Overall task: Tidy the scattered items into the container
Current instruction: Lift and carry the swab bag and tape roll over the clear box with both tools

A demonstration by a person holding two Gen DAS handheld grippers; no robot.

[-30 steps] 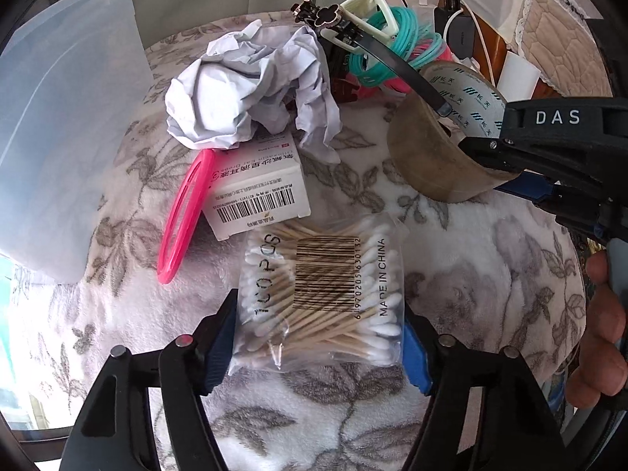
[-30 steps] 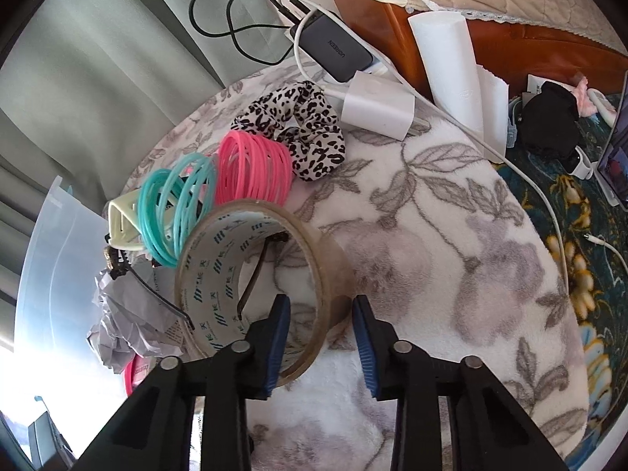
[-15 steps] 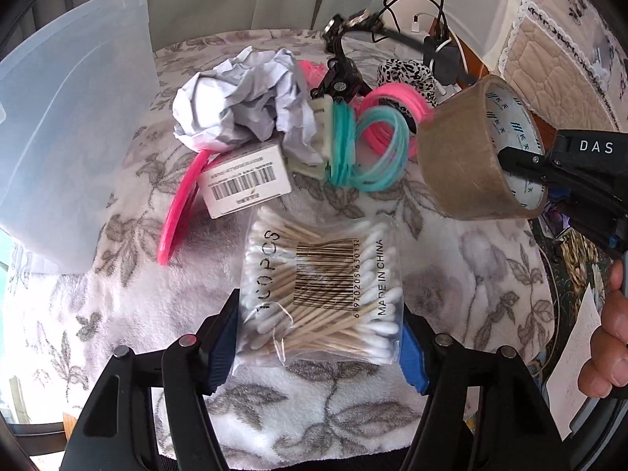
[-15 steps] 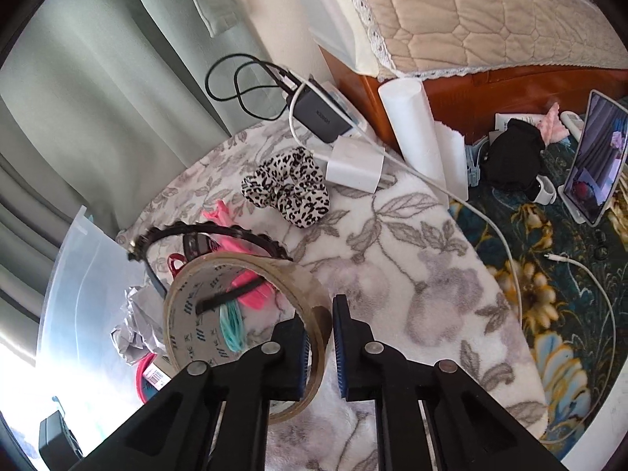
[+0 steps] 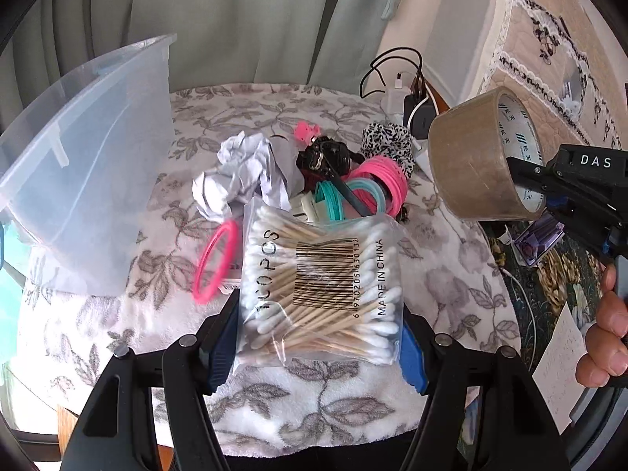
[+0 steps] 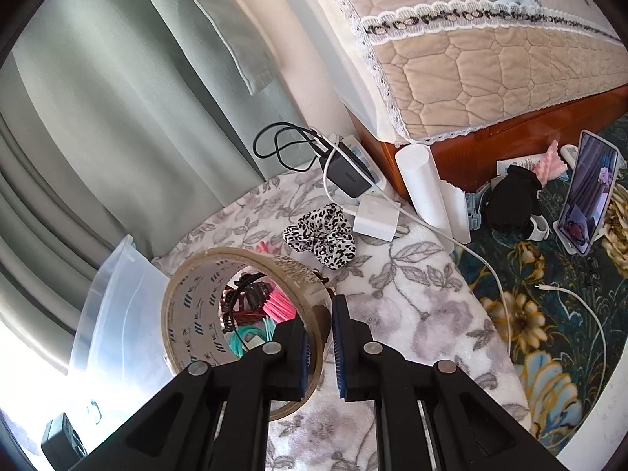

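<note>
Floral blanket (image 5: 451,282), small box (image 5: 231,280) mostly behind swab bag (image 5: 320,286).

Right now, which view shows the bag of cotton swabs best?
The left wrist view: the bag of cotton swabs fills its centre, gripped between the left gripper fingers, print readable. The right wrist view doesn't show it.

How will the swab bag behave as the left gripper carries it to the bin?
The swab bag is thin clear plastic, so it probably sags and crinkles. The left gripper clamps only its lower edge, so it may slip. The sticks look loose and could shift; it seems light.
</note>
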